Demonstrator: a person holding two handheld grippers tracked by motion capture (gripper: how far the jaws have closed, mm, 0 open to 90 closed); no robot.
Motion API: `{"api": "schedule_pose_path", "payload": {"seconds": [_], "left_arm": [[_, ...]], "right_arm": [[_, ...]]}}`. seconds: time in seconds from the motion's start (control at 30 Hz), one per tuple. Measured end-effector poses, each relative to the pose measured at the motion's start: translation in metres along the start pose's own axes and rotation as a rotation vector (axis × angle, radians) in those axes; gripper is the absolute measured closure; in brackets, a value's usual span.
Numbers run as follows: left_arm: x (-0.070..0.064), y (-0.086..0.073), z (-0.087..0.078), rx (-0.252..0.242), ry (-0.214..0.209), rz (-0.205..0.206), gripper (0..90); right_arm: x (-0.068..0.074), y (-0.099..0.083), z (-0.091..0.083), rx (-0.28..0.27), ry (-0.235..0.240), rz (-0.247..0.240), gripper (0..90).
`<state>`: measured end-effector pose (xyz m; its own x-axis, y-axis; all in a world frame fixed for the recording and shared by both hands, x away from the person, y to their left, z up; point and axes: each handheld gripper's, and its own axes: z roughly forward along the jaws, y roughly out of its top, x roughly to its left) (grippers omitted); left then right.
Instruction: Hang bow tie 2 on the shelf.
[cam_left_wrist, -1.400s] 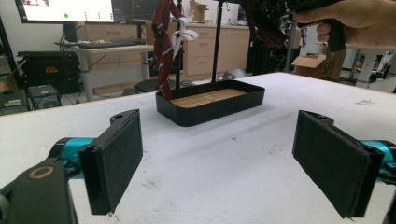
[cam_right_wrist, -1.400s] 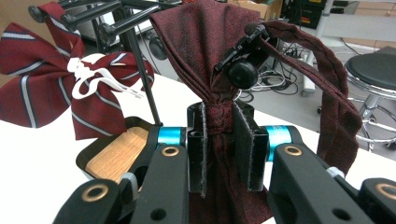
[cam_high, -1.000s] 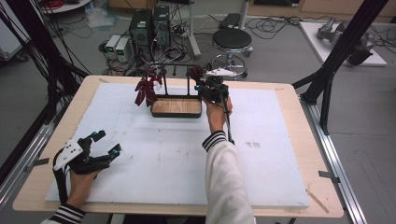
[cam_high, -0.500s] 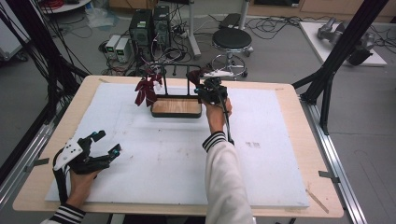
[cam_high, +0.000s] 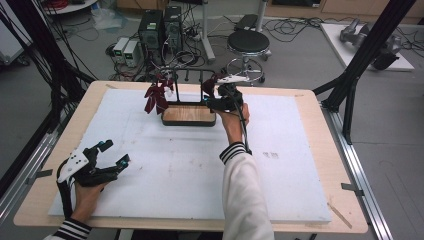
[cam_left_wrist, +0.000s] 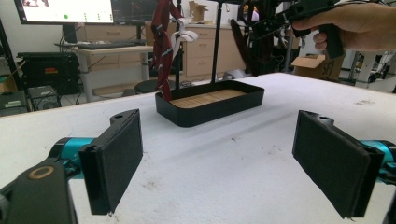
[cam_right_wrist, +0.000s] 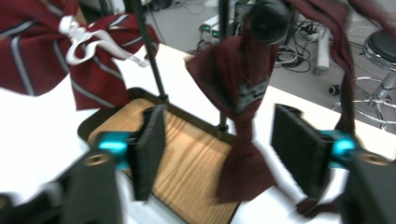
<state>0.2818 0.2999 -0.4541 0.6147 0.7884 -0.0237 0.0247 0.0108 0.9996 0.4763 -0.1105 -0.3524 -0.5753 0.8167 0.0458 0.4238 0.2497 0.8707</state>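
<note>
Tie (cam_right_wrist: 243, 154): hangs from the rack (cam_right_wrist: 223, 60), between the right gripper's (cam_right_wrist: 224, 140) parted jaws, untouched.
Left gripper (cam_left_wrist: 224, 158): jaws apart, holding nothing.

table (cam_high: 310, 102): pale wood | white board (cam_high: 175, 170): covers most of the top | black stand tray (cam_high: 188, 115): on board, far middle

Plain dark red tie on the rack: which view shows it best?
The right gripper view: the plain tie hangs close up between the open right gripper jaws, though blurred. In the high view it is a small patch behind that gripper. In the left gripper view it is distant and partly hidden.
</note>
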Motion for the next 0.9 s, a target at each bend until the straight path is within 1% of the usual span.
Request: {"api": "schedule_pose_path", "payload": {"seconds": [0.07, 0.1, 0.17, 0.27, 0.33, 0.37, 0.43, 0.5, 0.57, 0.67, 0.7, 0.73, 0.77, 0.83, 0.87, 0.9], "left_arm": [[0.000, 0.000, 0.000, 0.000, 0.000, 0.000, 16.4], [0.000, 0.000, 0.000, 0.000, 0.001, 0.000, 16.4], [0.000, 0.000, 0.000, 0.000, 0.001, 0.000, 16.4], [0.000, 0.000, 0.000, 0.002, 0.002, -0.001, 16.4], [0.000, 0.000, 0.000, 0.002, 0.003, 0.001, 16.4], [0.000, 0.000, 0.000, 0.003, 0.003, 0.002, 16.4], [0.000, 0.000, 0.000, 0.005, 0.005, 0.007, 16.4], [0.000, 0.000, 0.000, 0.003, 0.004, 0.008, 16.4], [0.000, 0.000, 0.000, 0.003, 0.005, 0.008, 16.4], [0.000, 0.000, 0.000, 0.005, 0.005, 0.008, 16.4], [0.000, 0.000, 0.000, 0.005, 0.006, 0.008, 16.4], [0.000, 0.000, 0.000, 0.004, 0.006, 0.009, 16.4], [-0.001, 0.000, 0.000, 0.001, 0.005, 0.008, 16.3], [-0.001, 0.000, 0.000, -0.001, 0.005, 0.011, 16.3], [-0.001, 0.000, 0.000, 0.000, 0.005, 0.013, 16.3], [-0.001, 0.000, 0.000, -0.001, 0.006, 0.014, 16.4]], "right_arm": [[0.002, 0.001, -0.002, -0.003, 0.010, -0.006, 20.1], [0.003, 0.002, -0.003, -0.006, 0.014, 0.001, 16.4], [0.006, 0.003, -0.009, -0.016, 0.035, -0.004, 11.9], [0.011, 0.004, -0.023, -0.052, 0.059, -0.021, 11.3], [0.013, 0.004, -0.035, -0.075, 0.083, -0.016, 11.2], [0.014, 0.003, -0.045, -0.084, 0.093, -0.019, 11.2], [0.014, 0.000, -0.059, -0.111, 0.092, -0.040, 11.3], [0.014, -0.005, -0.078, -0.145, 0.099, -0.036, 11.3], [0.013, -0.013, -0.097, -0.173, 0.102, -0.038, 11.3], [0.013, -0.033, -0.125, -0.226, 0.095, -0.038, 11.3], [0.013, -0.043, -0.136, -0.249, 0.093, -0.045, 11.3], [0.013, -0.049, -0.143, -0.262, 0.088, -0.045, 11.3], [0.013, -0.057, -0.152, -0.279, 0.078, -0.050, 11.3], [0.012, -0.076, -0.168, -0.314, 0.063, -0.044, 11.3], [0.011, -0.088, -0.178, -0.338, 0.046, -0.050, 11.3], [0.010, -0.096, -0.183, -0.354, 0.036, -0.053, 11.3]]}}
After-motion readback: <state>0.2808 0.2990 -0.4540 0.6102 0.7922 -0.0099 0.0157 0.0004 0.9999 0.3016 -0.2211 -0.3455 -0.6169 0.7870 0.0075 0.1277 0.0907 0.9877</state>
